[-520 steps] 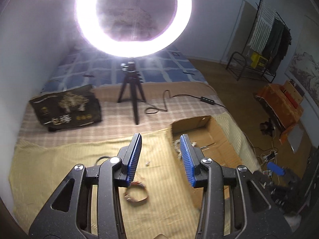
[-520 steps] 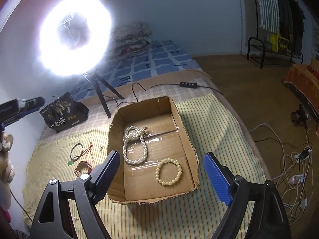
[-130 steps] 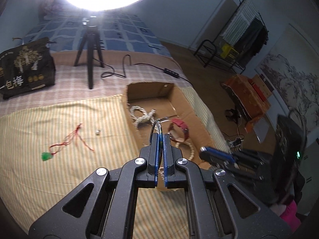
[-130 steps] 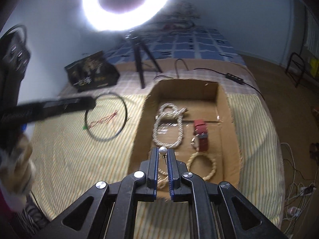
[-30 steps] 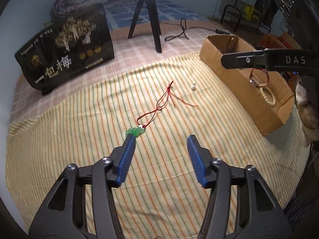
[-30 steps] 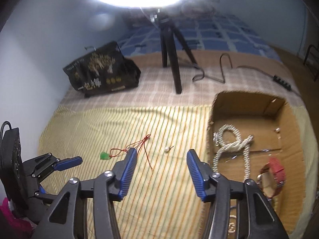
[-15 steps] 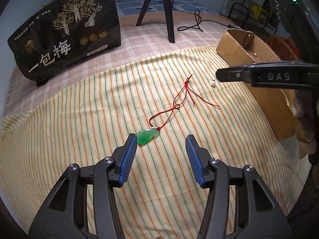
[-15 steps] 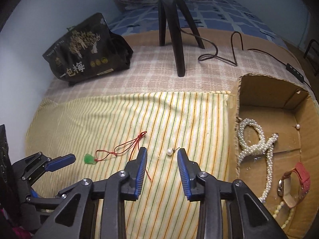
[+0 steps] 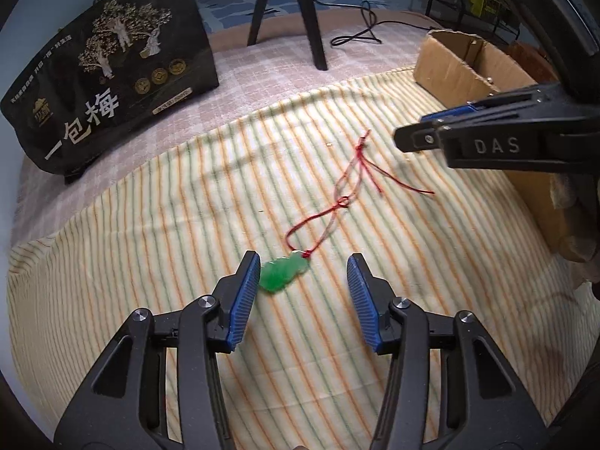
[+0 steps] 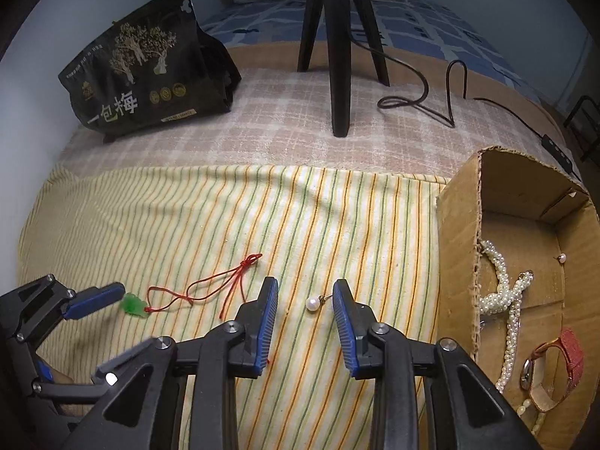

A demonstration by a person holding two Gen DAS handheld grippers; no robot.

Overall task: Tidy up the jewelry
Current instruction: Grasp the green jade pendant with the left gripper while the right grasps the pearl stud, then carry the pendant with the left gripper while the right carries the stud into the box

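1. The left gripper (image 9: 303,275) points down at the striped cloth (image 9: 150,232); its jaws stand apart and hold nothing; the green pendant (image 9: 284,273) lies between the blue pads, just beside the left one; whether it touches that pad cannot be told.
2. The pendant's red cord (image 9: 350,182) trails away over the cloth towards the cardboard box (image 9: 450,71).
3. The right gripper (image 10: 305,300) also points down at the cloth; its jaws have just been closing and now stand narrowly parted; the pearl earring (image 10: 312,303) lies on the cloth between the pads, nearer the right one, and neither pad presses on it.
4. In the right wrist view the box sits at the right edge of the cloth; inside it lie a pearl necklace (image 10: 502,292), a red-strapped watch (image 10: 551,367) and a second small pearl stud (image 10: 561,257).
5. A black pouch with gold trees (image 10: 142,67) and the tripod legs (image 10: 339,56) stand on the checked blanket (image 10: 262,138) beyond the cloth.
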